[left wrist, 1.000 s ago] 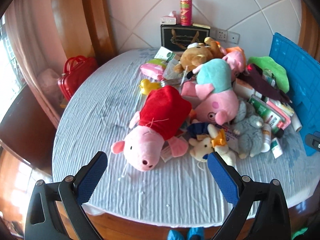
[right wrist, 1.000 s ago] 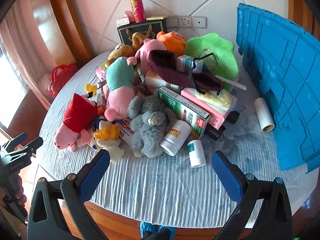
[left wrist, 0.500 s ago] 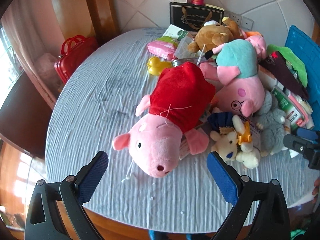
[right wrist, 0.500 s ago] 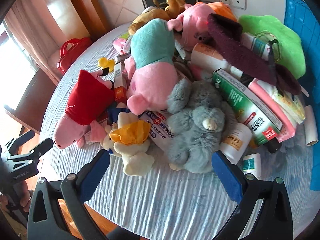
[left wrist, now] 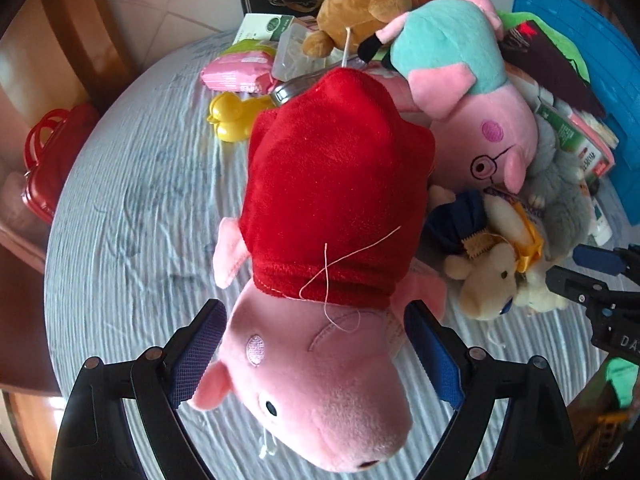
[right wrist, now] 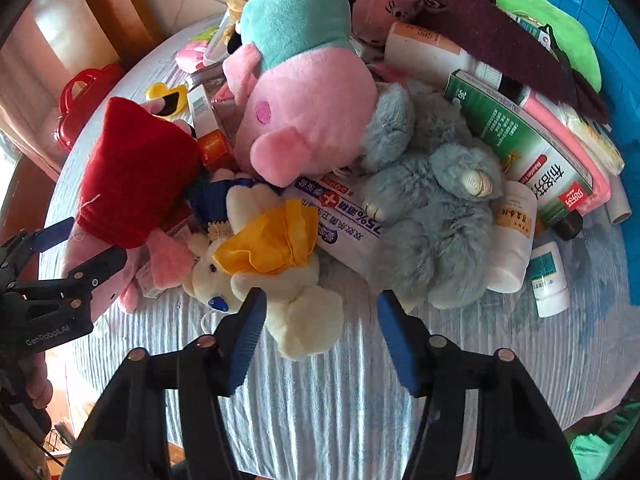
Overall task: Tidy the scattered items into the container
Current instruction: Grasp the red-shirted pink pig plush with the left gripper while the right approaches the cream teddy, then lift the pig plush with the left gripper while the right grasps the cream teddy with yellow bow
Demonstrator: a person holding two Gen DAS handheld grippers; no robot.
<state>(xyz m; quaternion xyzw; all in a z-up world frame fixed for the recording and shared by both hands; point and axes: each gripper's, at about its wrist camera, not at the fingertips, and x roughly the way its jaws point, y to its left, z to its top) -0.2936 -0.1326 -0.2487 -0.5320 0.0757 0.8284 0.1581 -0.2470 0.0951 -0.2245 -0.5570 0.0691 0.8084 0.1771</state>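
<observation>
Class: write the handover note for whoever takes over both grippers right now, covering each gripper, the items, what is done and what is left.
Left gripper: jaws have just been closing around the red-dressed pig plush head, pads not clearly pressing.
Right gripper: jaws have just been closing; cream bunny plush sits between them, not yet pinched.
Blue crate stands at the table's right edge.
Done: nothing binned in view.
Left: the whole pile on the table.
</observation>
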